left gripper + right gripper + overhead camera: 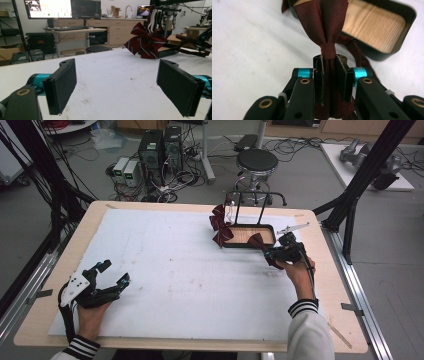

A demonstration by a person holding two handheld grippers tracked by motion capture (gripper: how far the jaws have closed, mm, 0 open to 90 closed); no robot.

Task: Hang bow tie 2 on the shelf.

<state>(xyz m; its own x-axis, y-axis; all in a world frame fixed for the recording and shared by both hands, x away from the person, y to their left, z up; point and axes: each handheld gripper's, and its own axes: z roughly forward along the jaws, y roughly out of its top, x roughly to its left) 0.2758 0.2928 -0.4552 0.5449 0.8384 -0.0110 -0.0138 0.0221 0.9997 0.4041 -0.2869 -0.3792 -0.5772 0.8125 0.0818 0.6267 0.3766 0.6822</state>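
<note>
My right gripper (274,254) (329,75) is shut on a dark red bow tie (257,241) (322,22) just below its centre knot. The tie's far wing lies over the near rim of a black tray (272,229) (402,37) with a wooden floor. A striped dark red bow (220,226) (146,42) hangs at the tray's left end, beside a black wire stand (257,195). My left gripper (114,272) (117,85) rests open at the table's near left, its pads (63,85) wide apart with nothing between them.
A white mat (170,270) covers most of the wooden table (327,285). A stool (256,162), computer towers (160,147) and cables stand on the floor behind. Black frame posts (367,167) rise at the right.
</note>
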